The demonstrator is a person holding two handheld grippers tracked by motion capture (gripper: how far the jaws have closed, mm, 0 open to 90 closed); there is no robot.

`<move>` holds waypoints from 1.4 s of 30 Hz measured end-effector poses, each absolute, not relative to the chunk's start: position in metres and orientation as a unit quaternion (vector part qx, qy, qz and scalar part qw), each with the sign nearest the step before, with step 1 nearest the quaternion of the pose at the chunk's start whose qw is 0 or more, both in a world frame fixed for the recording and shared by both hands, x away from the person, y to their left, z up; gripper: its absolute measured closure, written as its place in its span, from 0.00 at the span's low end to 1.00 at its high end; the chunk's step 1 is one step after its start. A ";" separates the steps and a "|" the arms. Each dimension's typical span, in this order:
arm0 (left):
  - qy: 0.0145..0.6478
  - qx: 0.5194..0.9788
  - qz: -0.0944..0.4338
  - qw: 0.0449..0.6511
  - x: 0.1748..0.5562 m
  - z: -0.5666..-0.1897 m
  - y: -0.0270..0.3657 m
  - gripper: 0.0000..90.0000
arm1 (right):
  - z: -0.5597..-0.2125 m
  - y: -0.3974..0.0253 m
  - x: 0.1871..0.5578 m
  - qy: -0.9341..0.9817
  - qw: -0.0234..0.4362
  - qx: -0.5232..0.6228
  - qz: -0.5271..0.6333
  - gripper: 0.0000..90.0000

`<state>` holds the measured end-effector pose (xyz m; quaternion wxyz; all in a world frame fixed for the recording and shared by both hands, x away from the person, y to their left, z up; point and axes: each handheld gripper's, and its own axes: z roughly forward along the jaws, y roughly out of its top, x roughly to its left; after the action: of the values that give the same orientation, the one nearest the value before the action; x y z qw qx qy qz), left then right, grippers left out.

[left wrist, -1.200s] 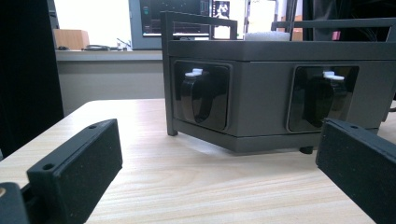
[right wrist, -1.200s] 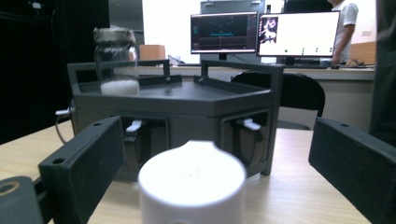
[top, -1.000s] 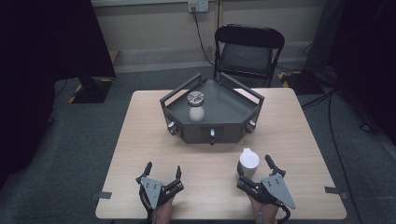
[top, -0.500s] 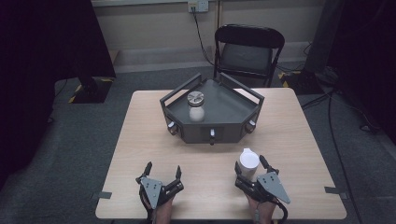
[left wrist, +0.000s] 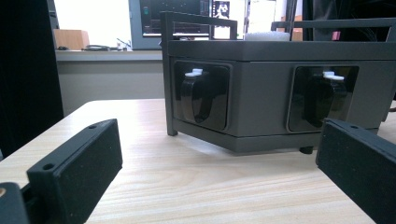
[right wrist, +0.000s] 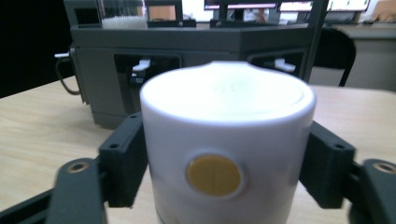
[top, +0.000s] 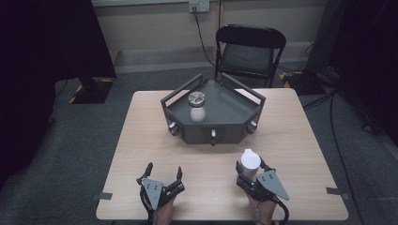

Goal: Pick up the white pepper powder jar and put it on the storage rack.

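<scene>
A white round container [top: 250, 162] with a yellow dot on its side [right wrist: 224, 121] stands on the wooden table's near right part. My right gripper [top: 252, 170] has its two black jaws pressed against the container's sides, shut on it [right wrist: 227, 158]. My left gripper [top: 164, 169] rests open at the near left of the table, its jaws [left wrist: 219, 163] wide apart with nothing between them. Both grippers face a dark grey angular box [top: 213, 129] at mid-table. A pale jar with a metal lid [top: 197, 107] stands in the box's open top.
The box's front faces carry small knobs with white tips [left wrist: 198, 91] in recesses. A black folding chair [top: 248, 51] stands beyond the table's far edge. Bare tabletop [top: 141, 136] lies between the grippers and the box. Cables run across the floor at right.
My right gripper has slid left and forward up to the white container and its jaws have closed on it. The left gripper has stayed put.
</scene>
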<state>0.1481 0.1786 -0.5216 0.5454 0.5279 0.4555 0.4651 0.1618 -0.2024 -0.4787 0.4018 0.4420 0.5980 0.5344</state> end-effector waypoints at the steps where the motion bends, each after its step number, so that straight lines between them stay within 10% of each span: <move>1: 0.455 0.528 0.465 0.545 0.148 -0.522 0.179 0.00 | -0.481 -0.203 0.161 0.595 0.404 0.441 0.536 0.33; 42: 0.455 0.528 0.465 0.546 0.148 -0.521 0.179 0.00 | -0.436 -0.215 0.171 0.626 0.366 0.427 0.540 0.34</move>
<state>0.1482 0.1788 -0.5215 0.5455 0.5285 0.4552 0.4647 0.1710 -0.2146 -0.4365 0.3661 0.4267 0.6263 0.5401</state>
